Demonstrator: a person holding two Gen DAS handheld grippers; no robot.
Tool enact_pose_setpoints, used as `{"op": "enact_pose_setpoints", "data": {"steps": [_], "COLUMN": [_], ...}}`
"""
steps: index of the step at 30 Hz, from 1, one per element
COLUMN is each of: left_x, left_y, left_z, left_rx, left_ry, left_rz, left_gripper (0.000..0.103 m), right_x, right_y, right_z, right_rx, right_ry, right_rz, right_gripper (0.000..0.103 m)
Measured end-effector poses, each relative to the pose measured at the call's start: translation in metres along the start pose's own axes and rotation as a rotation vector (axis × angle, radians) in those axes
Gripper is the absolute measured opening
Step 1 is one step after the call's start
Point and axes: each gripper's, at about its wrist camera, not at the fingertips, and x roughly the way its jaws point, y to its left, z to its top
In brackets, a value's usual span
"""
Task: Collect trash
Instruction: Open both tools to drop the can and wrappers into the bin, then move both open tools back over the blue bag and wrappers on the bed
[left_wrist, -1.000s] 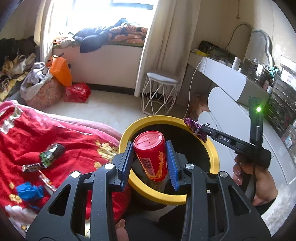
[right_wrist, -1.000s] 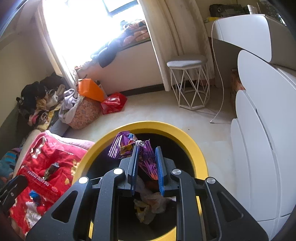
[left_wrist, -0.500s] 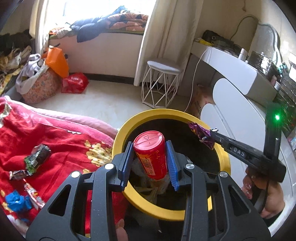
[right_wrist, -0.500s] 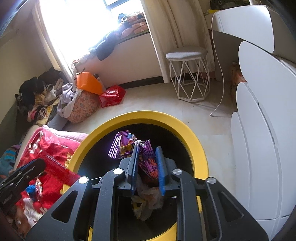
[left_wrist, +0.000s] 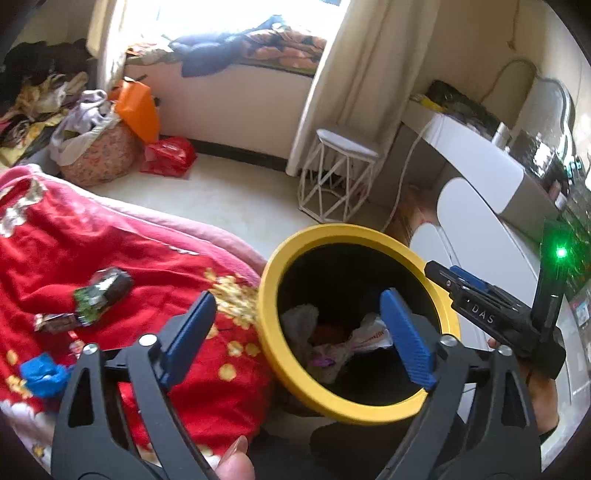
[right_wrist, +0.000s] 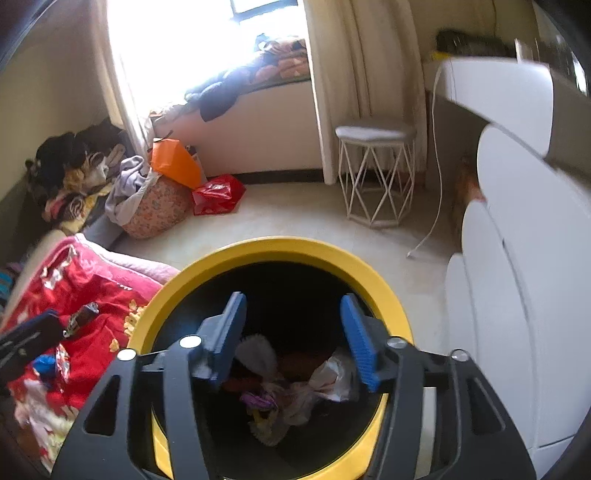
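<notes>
A black bin with a yellow rim (left_wrist: 280, 258) (right_wrist: 373, 275) stands beside the bed. It holds crumpled white bags (left_wrist: 369, 334), a purple wrapper (right_wrist: 256, 400) and other trash. My left gripper (left_wrist: 295, 332) is open and empty over the bin's left rim. My right gripper (right_wrist: 293, 338) is open and empty above the bin's mouth; it shows at the right of the left wrist view (left_wrist: 480, 306). On the red blanket (left_wrist: 74, 258) lie a dark green wrapper (left_wrist: 101, 291), a small foil wrapper (left_wrist: 51, 321) and a blue scrap (left_wrist: 42, 373).
A white wire stool (left_wrist: 340, 177) stands on the floor beyond the bin. White rounded cabinets (right_wrist: 524, 295) are at the right. A laundry basket (right_wrist: 155, 206), an orange bag (right_wrist: 175, 168) and a red bag (right_wrist: 218, 194) sit by the window wall.
Both grippers have opened. The red can has left my left gripper and the purple wrapper has left my right gripper; the wrapper now lies in the bin.
</notes>
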Motion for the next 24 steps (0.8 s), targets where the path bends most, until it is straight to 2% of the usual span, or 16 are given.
{"op": "enact_pose_setpoints", "data": {"steps": [3, 5, 7, 17, 24], "left_x": [-0.017, -0.029, -0.039, -0.076, -0.091], "left_y": [0.007, 0.012, 0.016, 0.034, 0.049], "left_z": [-0.001, -0.001, -0.001, -0.002, -0.006], "left_rx": [-0.006, -0.013, -0.018, -0.043, -0.070], "left_ry": [-0.029, -0.046, -0.061, -0.120, -0.149], "left_rz": [0.028, 0.042, 0.052, 0.092, 0.119], "left_gripper": [0.091, 0.092, 0.092, 0.092, 0.092], "right_x": [-0.009, -0.014, -0.019, -0.040, -0.050], "right_y": [0.016, 0.026, 0.038, 0.075, 0.087], "right_z": [0.002, 0.003, 0.003, 0.006, 0.006], "right_rx": [-0.047, -0.068, -0.088, -0.153, -0.171], "right_ry": [-0.026, -0.040, -0.050, -0.089, -0.108], "right_rz": [0.002, 0.014, 0.035, 0.086, 0.105], "right_gripper": [0.062, 0.068, 0.070, 0.074, 0.074]}}
